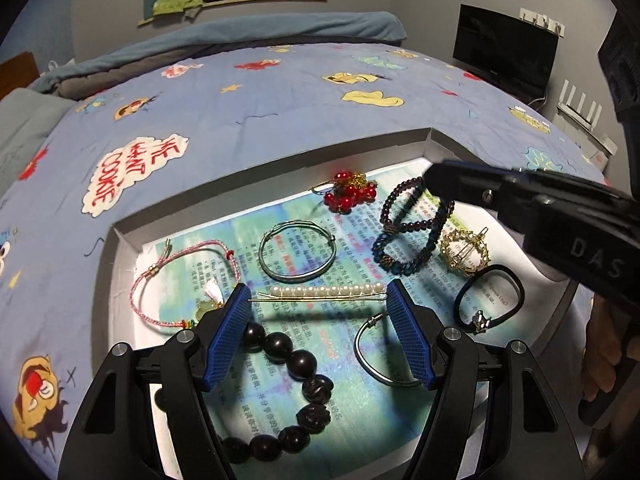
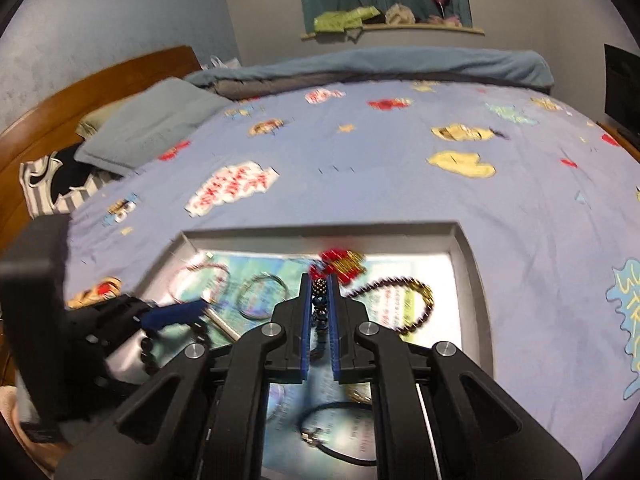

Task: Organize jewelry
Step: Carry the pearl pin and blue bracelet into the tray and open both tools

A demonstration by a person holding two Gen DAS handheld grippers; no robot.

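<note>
left gripper (image 1: 316, 304): low over the tray (image 1: 280, 151), pointing toward 12 o'clock; jaws spread wide, holding nothing. Blue pads (image 1: 226, 340) flank the pearl hairpin (image 1: 326, 291), which lies crosswise just past the tips.
right gripper (image 2: 320, 280): comes in from 3 o'clock in the left view, angled down into the tray's far right corner. Jaws pressed nearly together, pinching the dark beaded bracelet (image 1: 412, 228); beads visible between the pads in the right view.
bracelet position: twisted into a figure-eight, at 1 o'clock from the left gripper. Can't tell if it is lifted or resting on the printed sheet (image 1: 304, 240).
other jewelry: red bead cluster (image 1: 350, 192) at 12 o'clock; silver bangle (image 1: 298, 256) beyond the hairpin; pink cord bracelet (image 1: 180, 276) at 10 o'clock; gold crown clip (image 1: 466, 254) and black hair tie (image 1: 490, 298) at 2–3 o'clock.
hidden/cut off: large black bead bracelet (image 1: 304, 396) partly behind the left finger; silver hoop (image 1: 374, 354) partly behind the right finger.
hard to read: right view motion-blurred, tray contents smeared.
surface: tray sits on a blue cartoon bedspread (image 1: 280, 88).
</note>
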